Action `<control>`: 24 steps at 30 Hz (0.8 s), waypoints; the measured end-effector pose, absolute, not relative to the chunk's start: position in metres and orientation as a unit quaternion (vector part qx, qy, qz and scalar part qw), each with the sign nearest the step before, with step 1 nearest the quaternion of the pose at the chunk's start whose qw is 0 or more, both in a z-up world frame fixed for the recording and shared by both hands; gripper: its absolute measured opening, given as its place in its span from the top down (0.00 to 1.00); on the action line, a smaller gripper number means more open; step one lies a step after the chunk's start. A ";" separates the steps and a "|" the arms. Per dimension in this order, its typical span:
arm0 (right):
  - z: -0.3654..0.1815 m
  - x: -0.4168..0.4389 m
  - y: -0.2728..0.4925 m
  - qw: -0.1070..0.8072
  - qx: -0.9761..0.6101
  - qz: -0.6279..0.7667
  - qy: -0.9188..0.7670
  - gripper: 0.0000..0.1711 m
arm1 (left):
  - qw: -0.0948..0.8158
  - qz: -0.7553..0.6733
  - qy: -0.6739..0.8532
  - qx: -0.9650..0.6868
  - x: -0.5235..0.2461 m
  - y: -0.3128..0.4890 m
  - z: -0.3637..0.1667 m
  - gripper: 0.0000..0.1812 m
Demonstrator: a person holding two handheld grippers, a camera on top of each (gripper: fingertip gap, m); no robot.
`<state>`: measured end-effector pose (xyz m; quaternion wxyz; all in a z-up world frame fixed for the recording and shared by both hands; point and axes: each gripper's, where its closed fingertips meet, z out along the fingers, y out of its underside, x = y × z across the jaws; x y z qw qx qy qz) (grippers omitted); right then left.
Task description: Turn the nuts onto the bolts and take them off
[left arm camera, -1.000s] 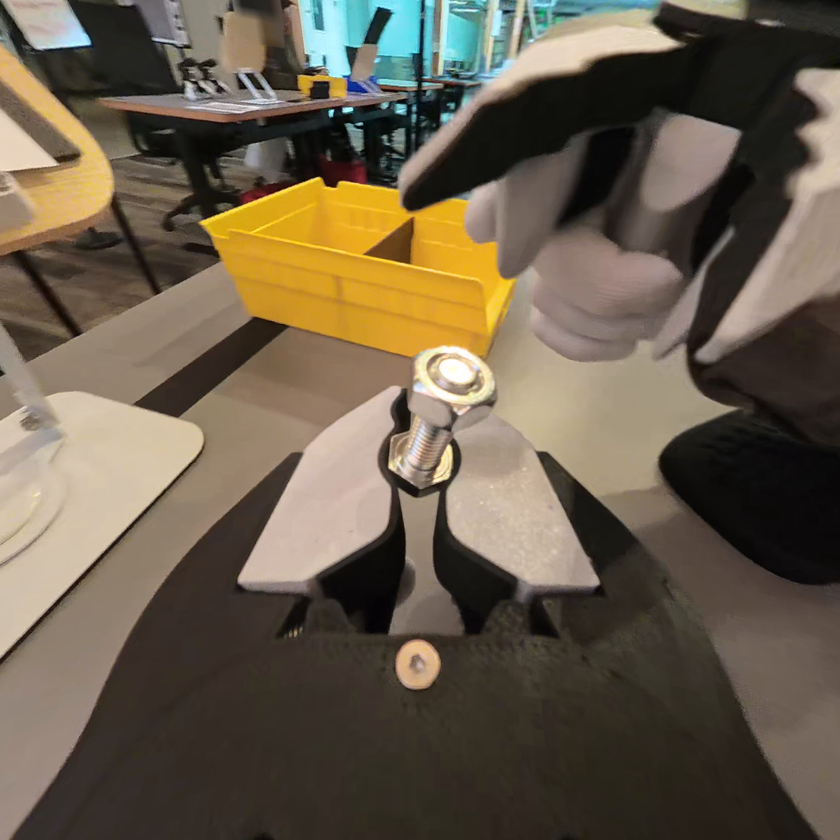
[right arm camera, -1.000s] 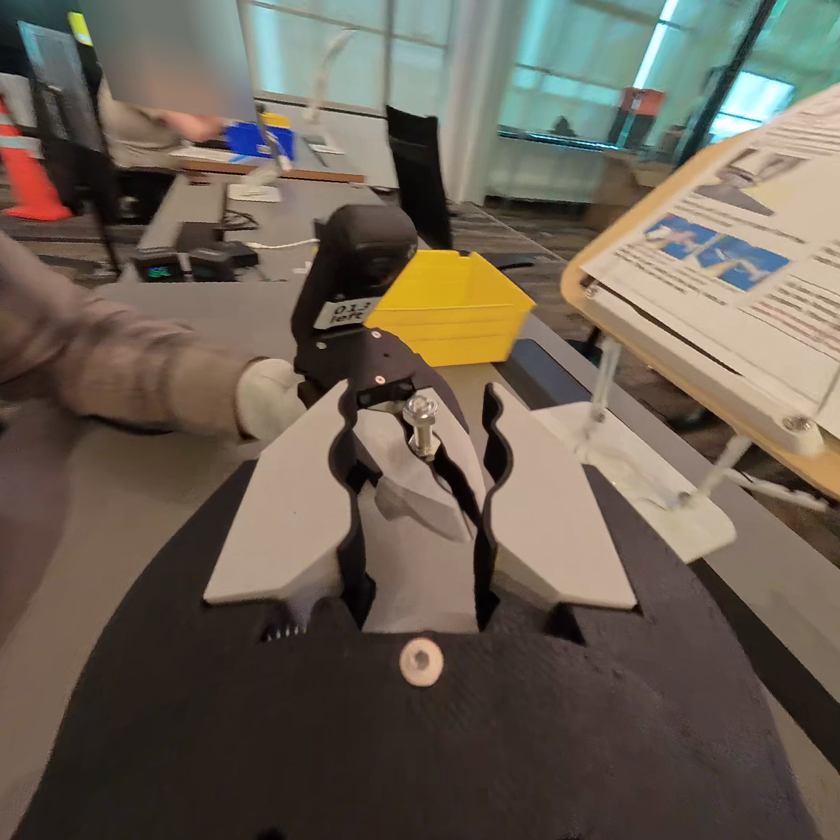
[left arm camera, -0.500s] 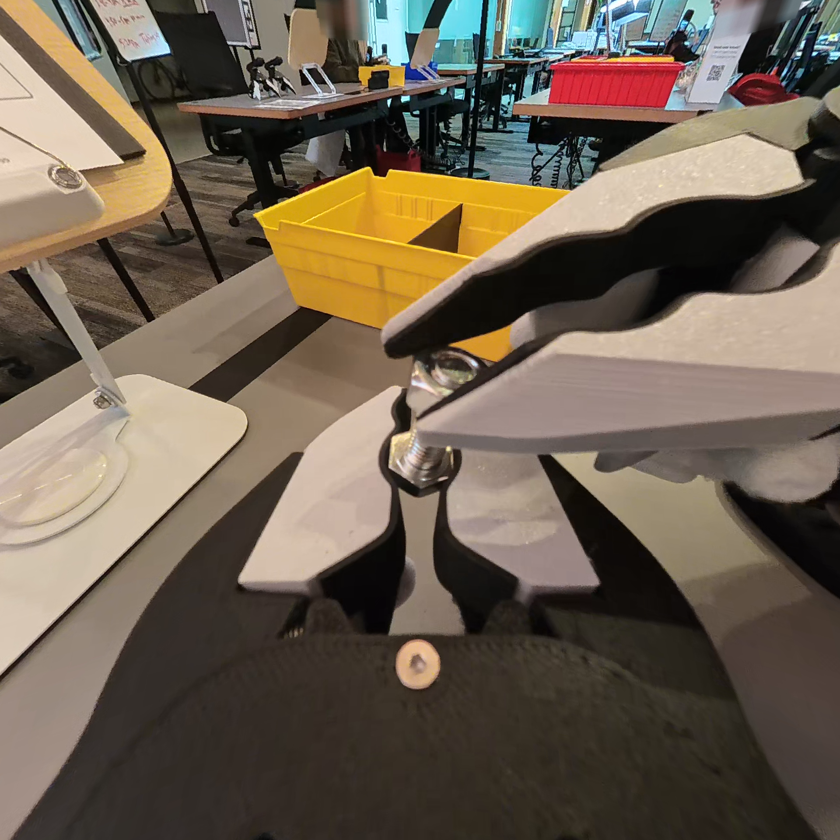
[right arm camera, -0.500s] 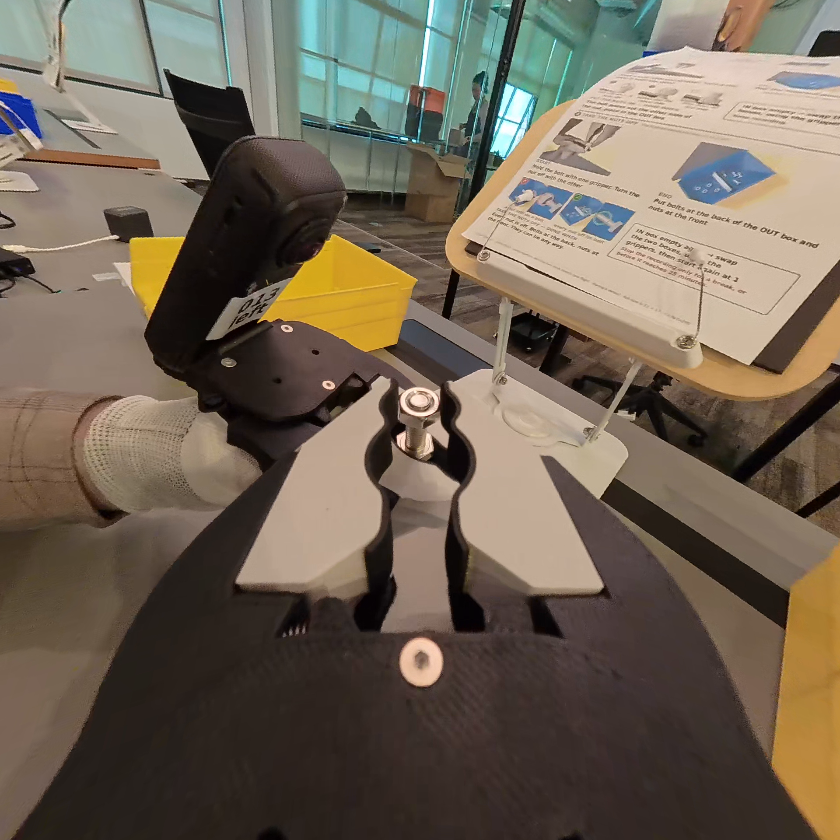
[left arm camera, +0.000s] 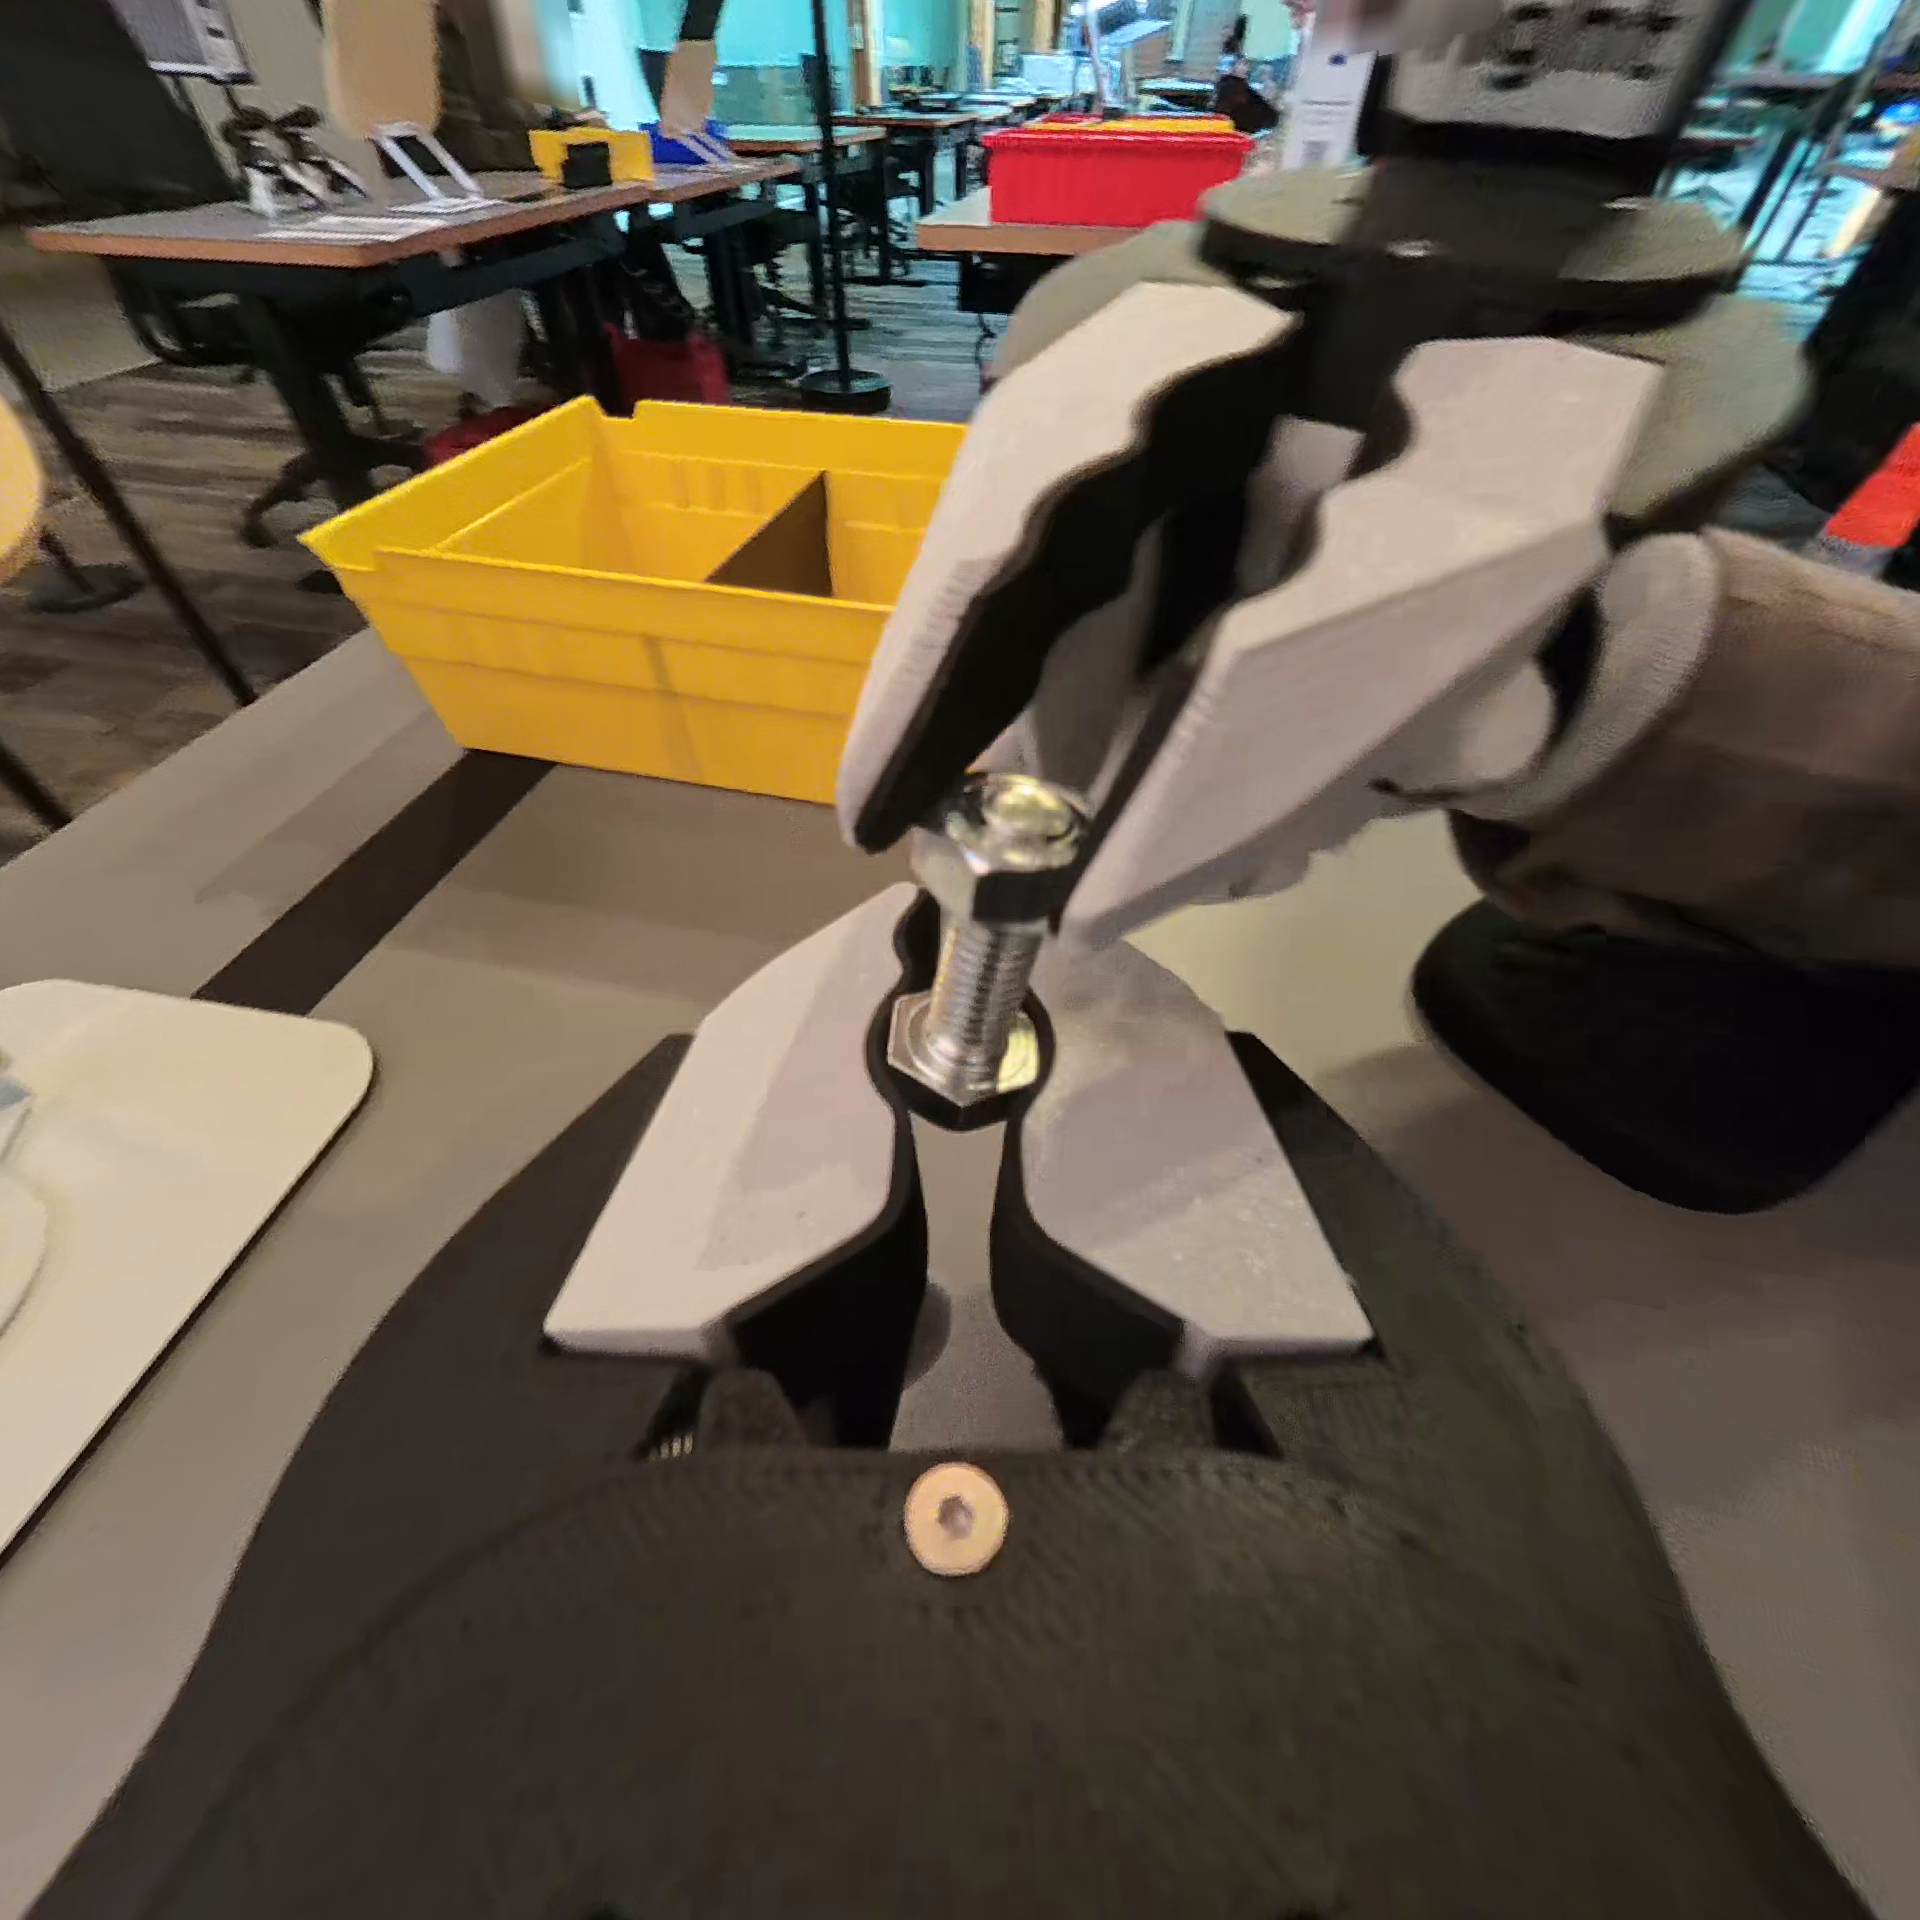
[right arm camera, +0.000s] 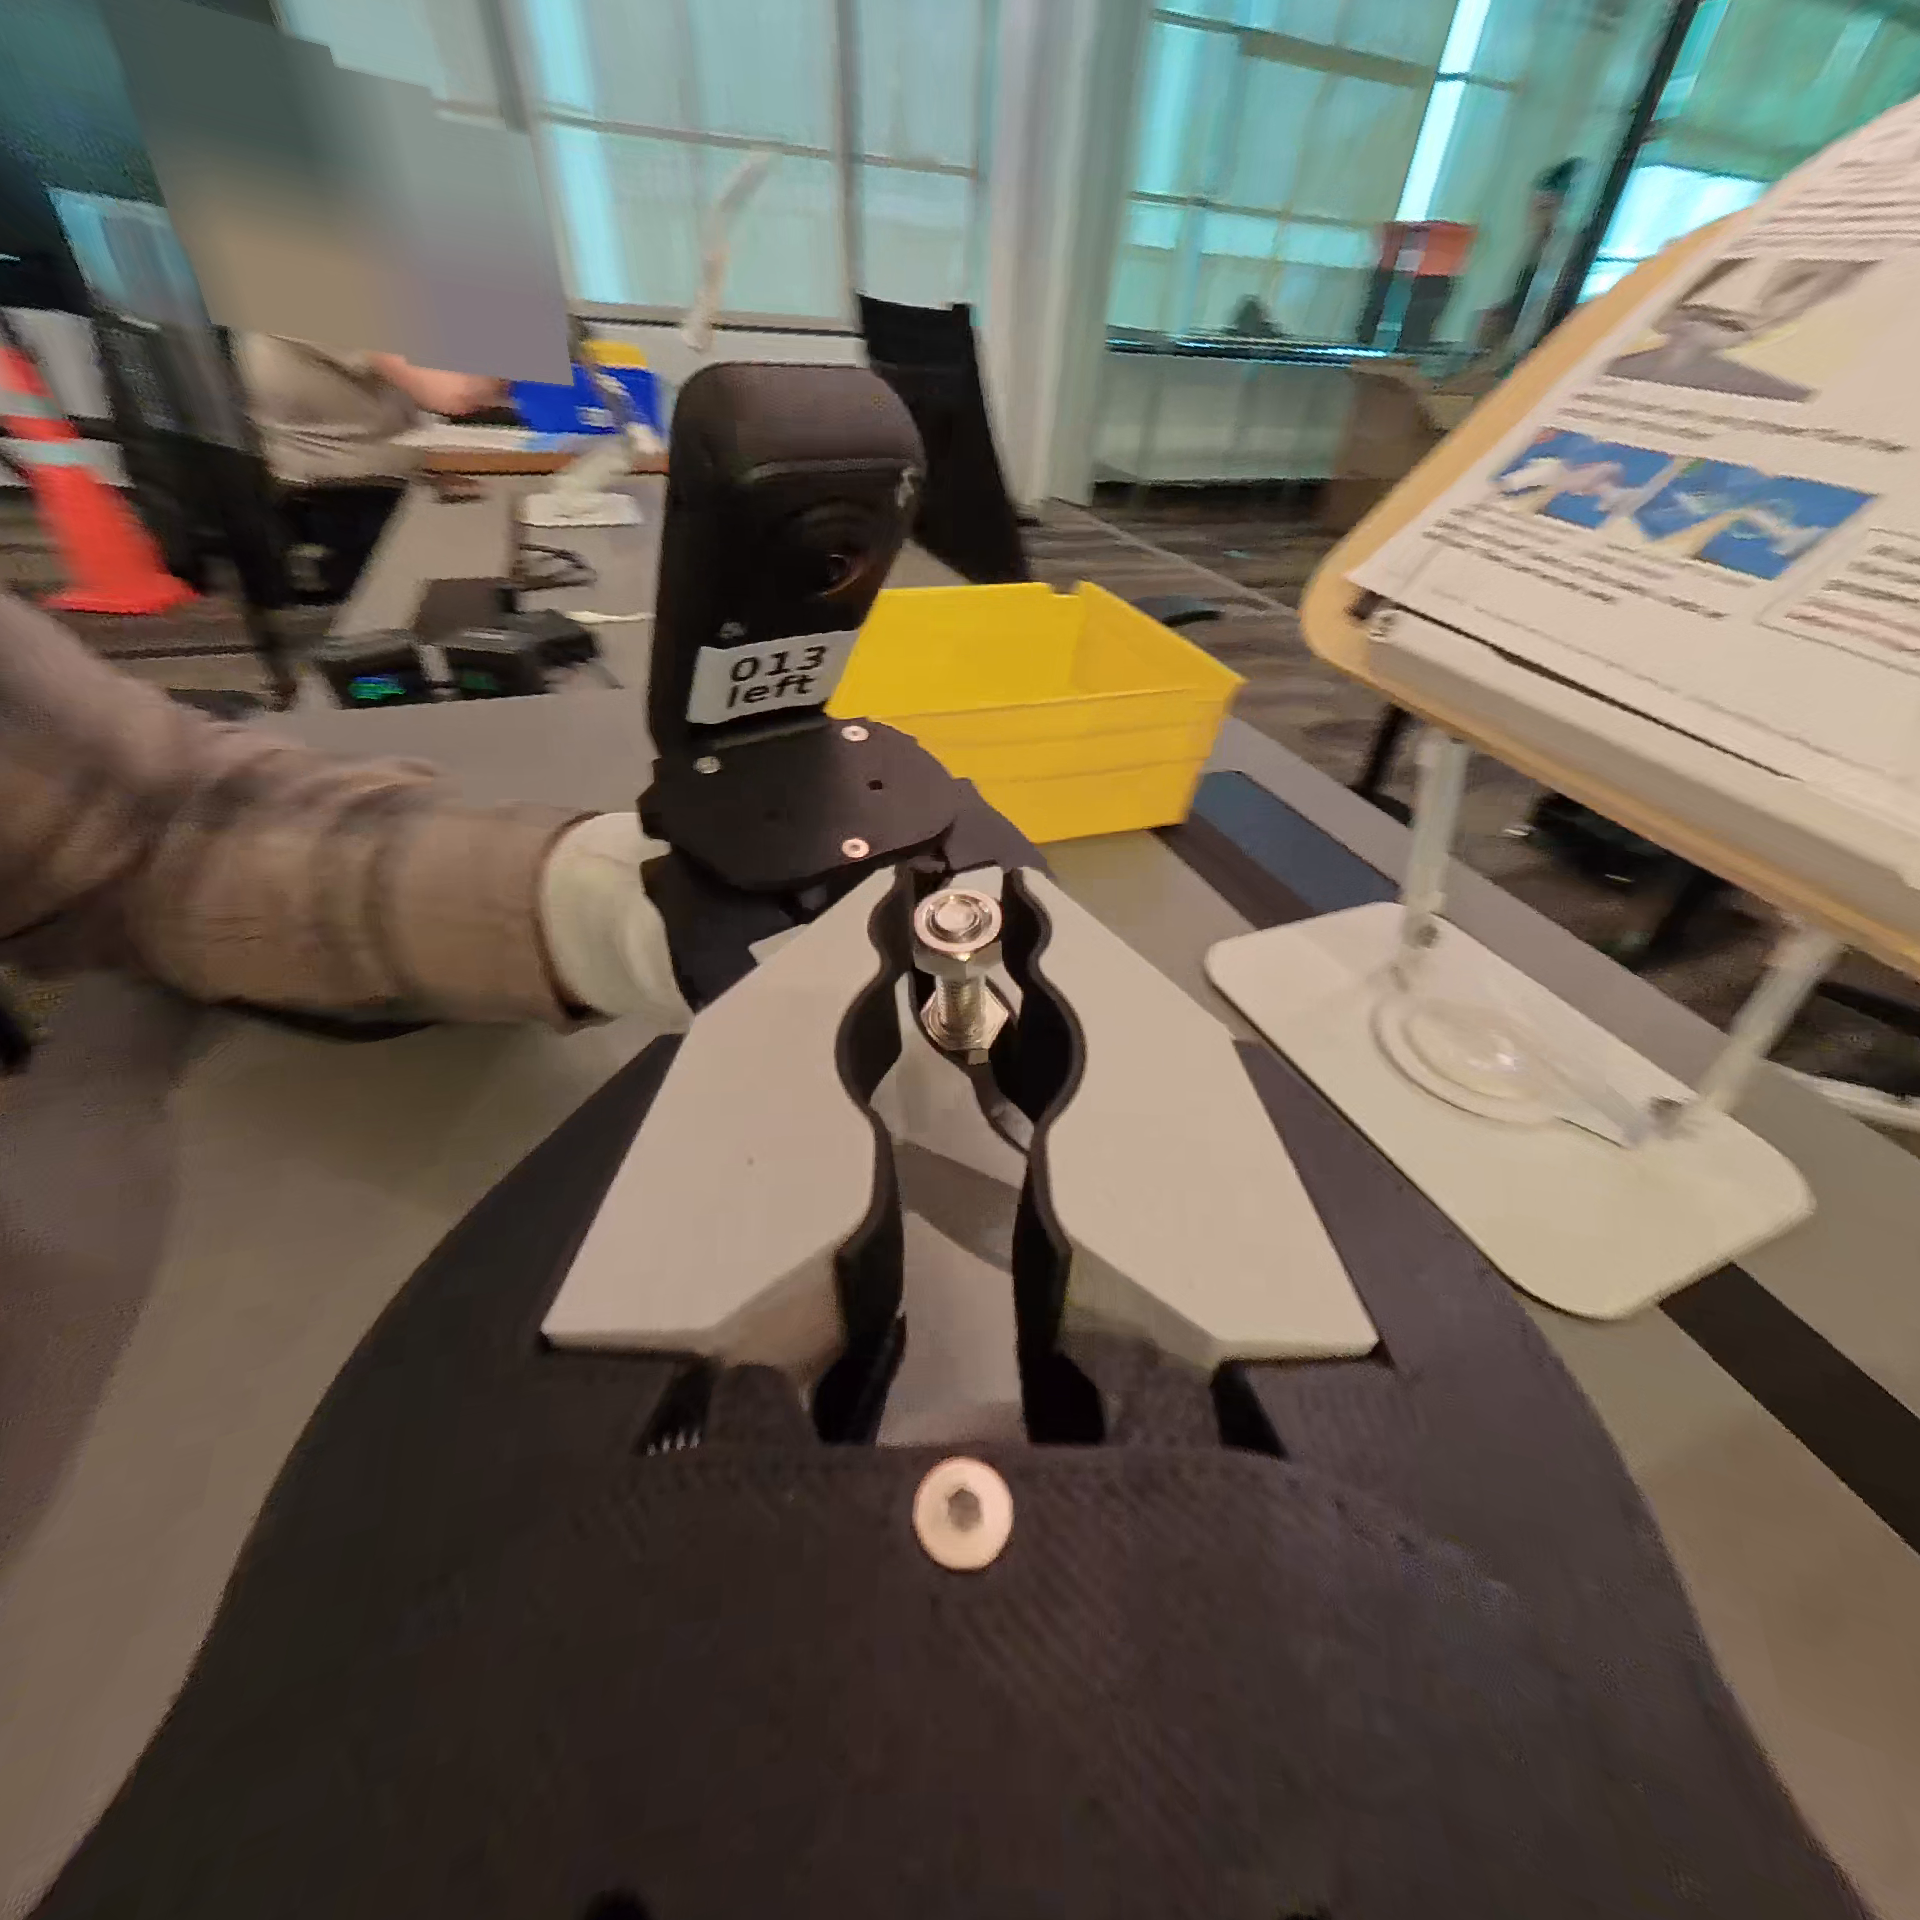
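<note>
The left hand-held gripper (left arm camera: 961,1049), with matte grey wavy-edged fingers on a coarse black body, is clamped on a shiny hex nut (left arm camera: 964,1055). A threaded steel bolt (left arm camera: 985,940) stands up out of that nut, its hex head on top. The right hand-held gripper (left arm camera: 971,857) reaches in from above, its fingers slightly parted to either side of the bolt head; I cannot tell whether they touch it. Beyond both, on the smooth grey table (left arm camera: 623,914), sits a yellow plastic bin (left arm camera: 644,634) split by a dark divider; its visible compartments look empty.
</note>
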<state>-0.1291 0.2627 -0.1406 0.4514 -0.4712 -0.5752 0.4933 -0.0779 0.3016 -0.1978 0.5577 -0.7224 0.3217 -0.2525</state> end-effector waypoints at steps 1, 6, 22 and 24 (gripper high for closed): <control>-0.138 -0.125 0.263 0.435 -0.457 0.516 -0.579 0.92 | 0.557 -0.257 0.327 -0.719 -0.076 0.299 -0.196 0.95; -0.115 -0.104 0.276 0.396 -0.405 0.603 -0.561 1.00 | 0.570 -0.293 0.310 -0.702 -0.079 0.296 -0.180 0.96; -0.136 -0.144 0.263 0.532 -0.449 0.409 -0.590 0.93 | 0.570 -0.213 0.274 -0.745 -0.097 0.315 -0.194 0.96; -0.132 -0.142 0.267 0.546 -0.453 0.404 -0.577 1.00 | 0.570 -0.213 0.278 -0.743 -0.095 0.313 -0.193 0.96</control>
